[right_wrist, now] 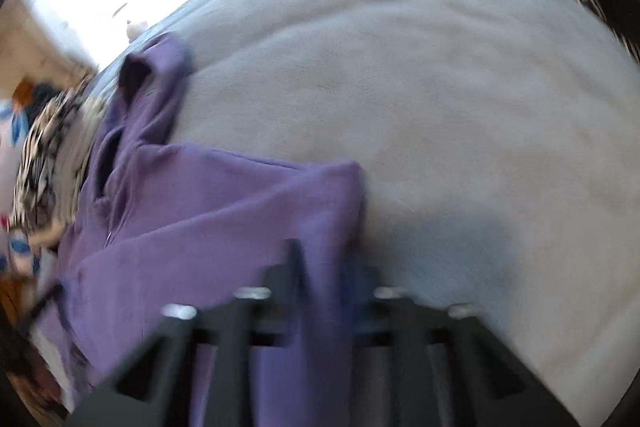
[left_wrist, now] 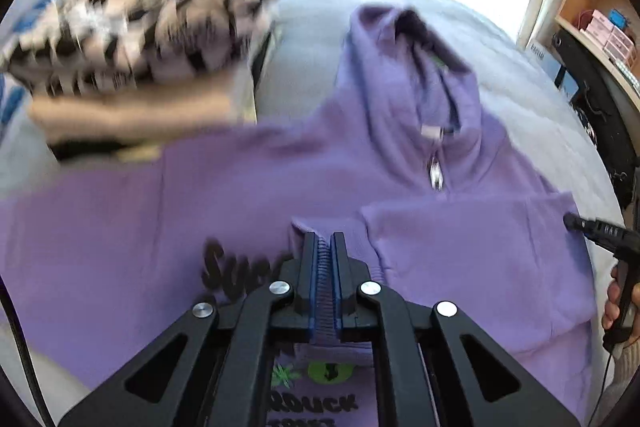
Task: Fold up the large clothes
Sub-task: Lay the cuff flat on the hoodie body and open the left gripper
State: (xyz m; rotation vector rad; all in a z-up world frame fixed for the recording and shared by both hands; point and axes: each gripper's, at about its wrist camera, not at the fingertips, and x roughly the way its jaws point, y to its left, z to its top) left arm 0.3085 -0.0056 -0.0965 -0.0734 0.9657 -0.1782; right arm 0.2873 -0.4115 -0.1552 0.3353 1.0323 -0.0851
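Both grippers clamp the hoodie [left_wrist: 248,187] on the bed [left_wrist: 520,75]: left gripper [left_wrist: 324,239] pinches a fold ahead of its zipper [left_wrist: 436,171], a detail lost in the blurred right view, where right gripper [right_wrist: 320,251] grips the sleeve.

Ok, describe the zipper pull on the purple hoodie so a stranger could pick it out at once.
Start at the grey bed cover and find the purple hoodie spread over it. Follow its hood down the neck opening to the zipper pull, a small shiny metal tab, the only glinting piece on the soft cloth.
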